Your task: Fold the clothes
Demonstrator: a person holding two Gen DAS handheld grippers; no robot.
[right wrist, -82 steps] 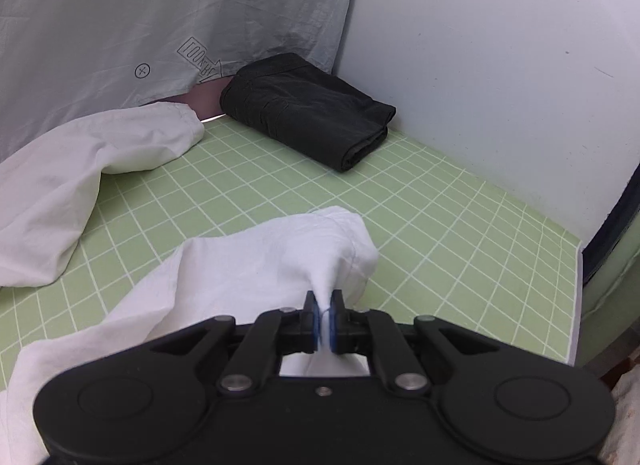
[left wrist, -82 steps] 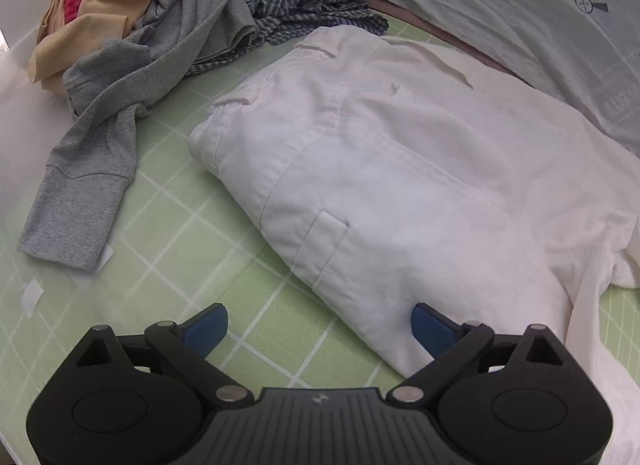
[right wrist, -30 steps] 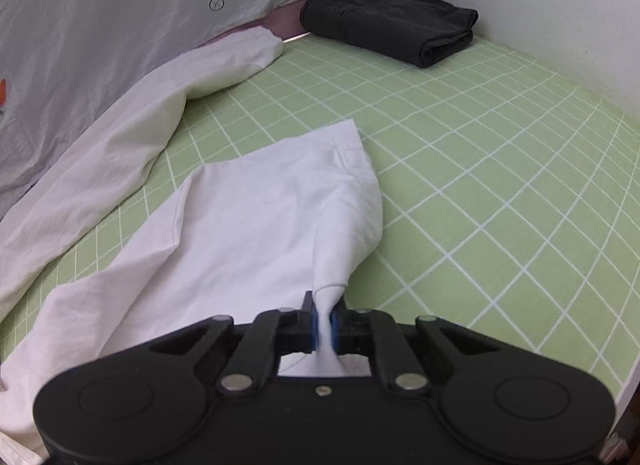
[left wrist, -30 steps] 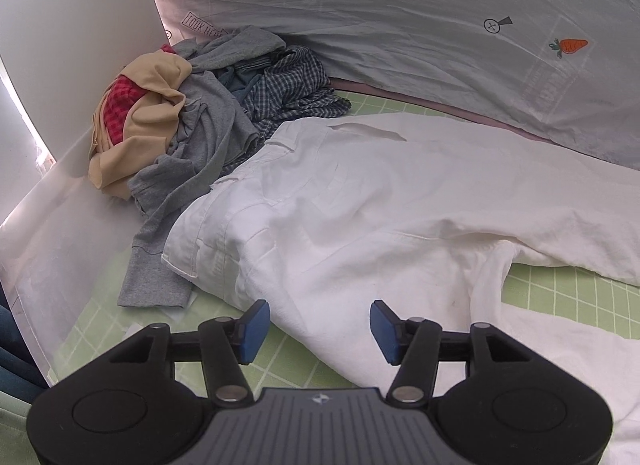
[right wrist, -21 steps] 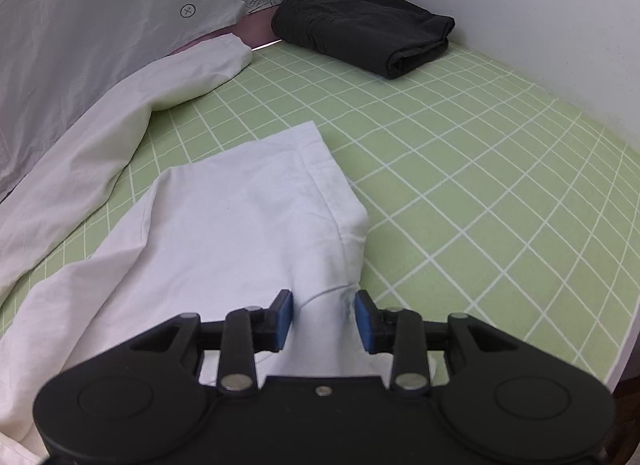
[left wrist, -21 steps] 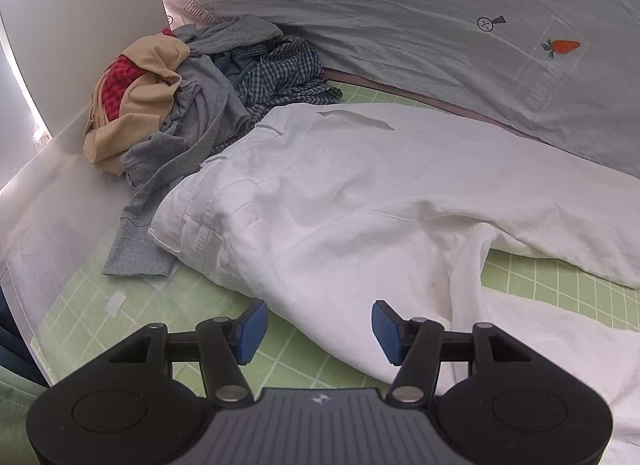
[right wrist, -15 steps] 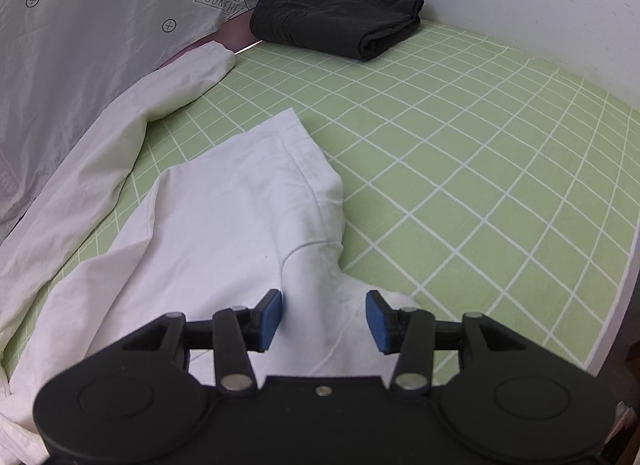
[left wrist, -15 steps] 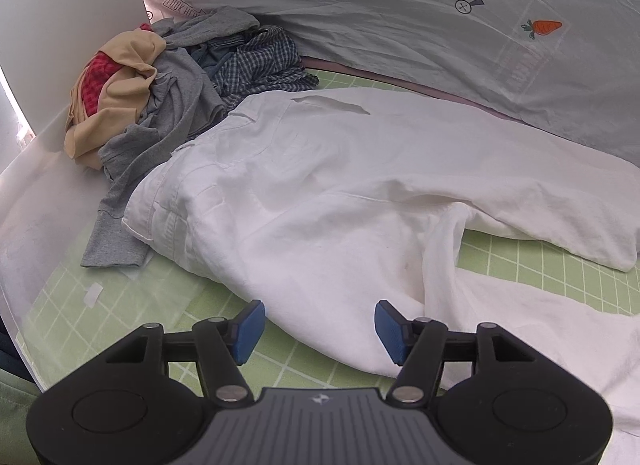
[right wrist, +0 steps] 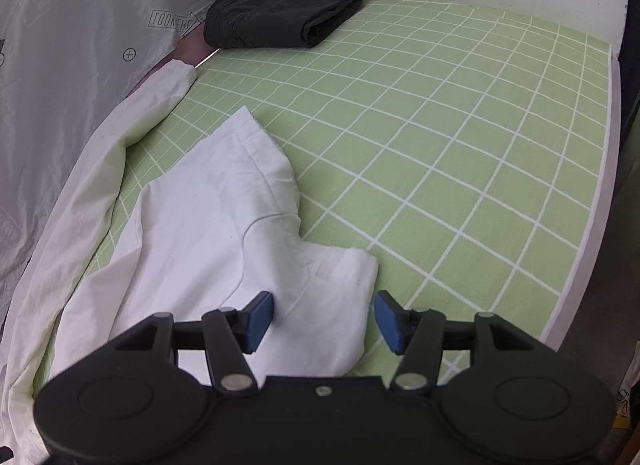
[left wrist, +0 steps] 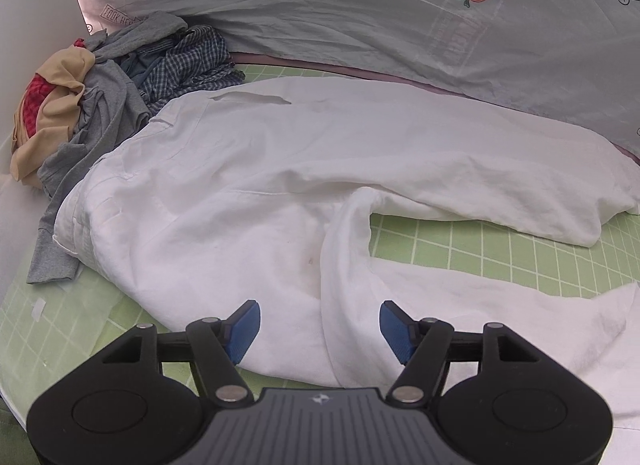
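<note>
White trousers [left wrist: 248, 201] beneath both hand-held grippers [right wrist: 322, 319]

White trousers [left wrist: 248, 193] lie on a green, white-gridded mat [right wrist: 440, 137]; folded black garment [right wrist: 280, 11] far; blue checked shirt [left wrist: 188, 61] far left.

The right gripper [right wrist: 323, 319] is hovering with its jaws spread wide over a white garment [right wrist: 208, 233] lying on the green checked mat [right wrist: 440, 153]; folded dark clothes [right wrist: 280, 11] are sitting beyond.
</note>
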